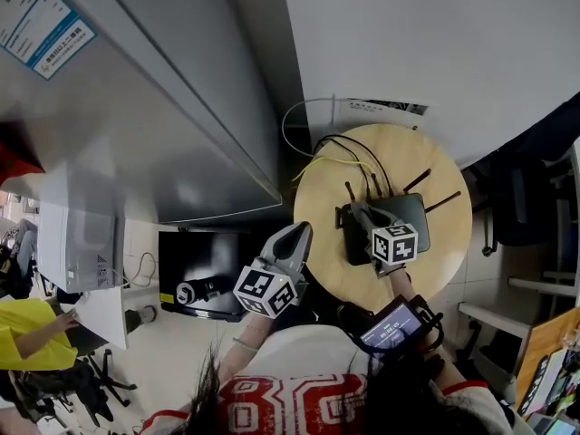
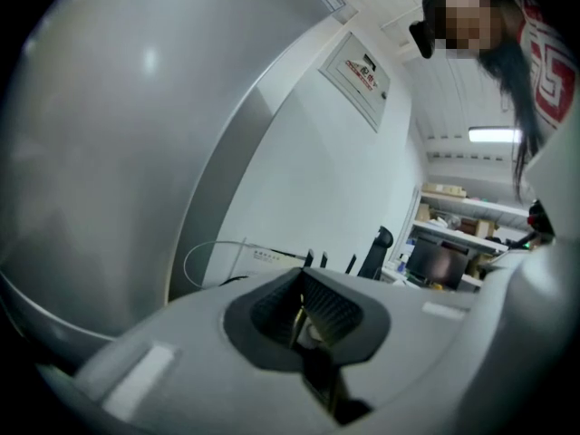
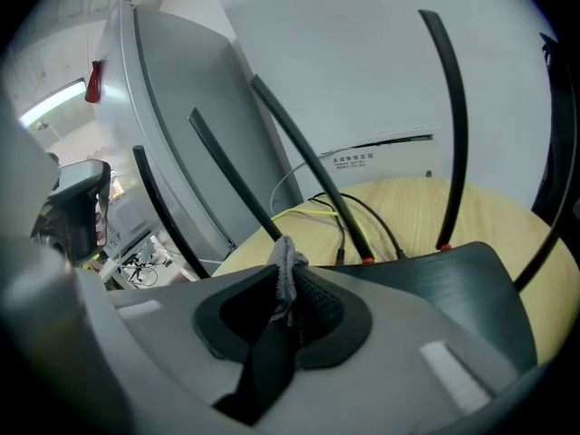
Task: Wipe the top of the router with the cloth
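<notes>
Pinching cloth [image 3: 286, 270], right gripper [image 3: 288, 290] rests near router [image 3: 453, 284] left edge, antennas [image 3: 450, 125] ahead.

We see the right gripper [image 3: 285, 275] in pale grey. Its pads [image 3: 319, 314] are black with a fine ribbed pattern, and the cloth [image 3: 287, 263] between them is mottled grey. Ahead of this gripper the router [image 3: 453, 284] is black with thin brushed lines. The antennas [image 3: 449, 107] are black with small red rings at the foot. The table [image 3: 435, 207] beyond is light wood with faint grain, and a yellow cable [image 3: 304, 211] lies there. The left gripper [image 2: 304, 311] has the same grey and ribbed black. The left cube [image 1: 265, 290] and the right cube [image 1: 395, 242] are white with black squares.
</notes>
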A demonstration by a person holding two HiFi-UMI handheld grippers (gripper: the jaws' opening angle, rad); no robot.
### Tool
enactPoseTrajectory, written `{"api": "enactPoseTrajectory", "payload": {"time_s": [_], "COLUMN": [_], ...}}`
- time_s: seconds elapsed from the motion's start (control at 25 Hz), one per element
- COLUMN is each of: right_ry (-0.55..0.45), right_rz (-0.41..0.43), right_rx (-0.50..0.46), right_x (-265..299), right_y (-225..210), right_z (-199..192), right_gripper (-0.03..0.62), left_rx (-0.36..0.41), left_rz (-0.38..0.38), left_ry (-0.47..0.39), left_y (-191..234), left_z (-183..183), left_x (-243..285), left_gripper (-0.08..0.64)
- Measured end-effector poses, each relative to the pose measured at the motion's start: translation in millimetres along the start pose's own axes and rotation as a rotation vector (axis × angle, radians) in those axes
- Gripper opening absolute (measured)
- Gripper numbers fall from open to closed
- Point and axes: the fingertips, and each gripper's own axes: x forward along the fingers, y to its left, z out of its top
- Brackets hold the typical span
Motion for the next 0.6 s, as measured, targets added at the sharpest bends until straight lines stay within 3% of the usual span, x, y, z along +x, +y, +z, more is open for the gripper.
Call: {"api": "enactPoseTrajectory", "payload": {"time_s": [0.6], "right_ry": [-0.068], "right_rz": [-0.281], "right_rx": [0.100], "right_x": [-67], "right_y": [-135], "right_z": [9], "right_gripper": [0.044], "left_rx": [-0.002], "left_rz": [-0.018], "left_ry": [0.011], "left_y": [-3], "left_z": [-2], "left_x": [18], "left_gripper": [0.002]}}
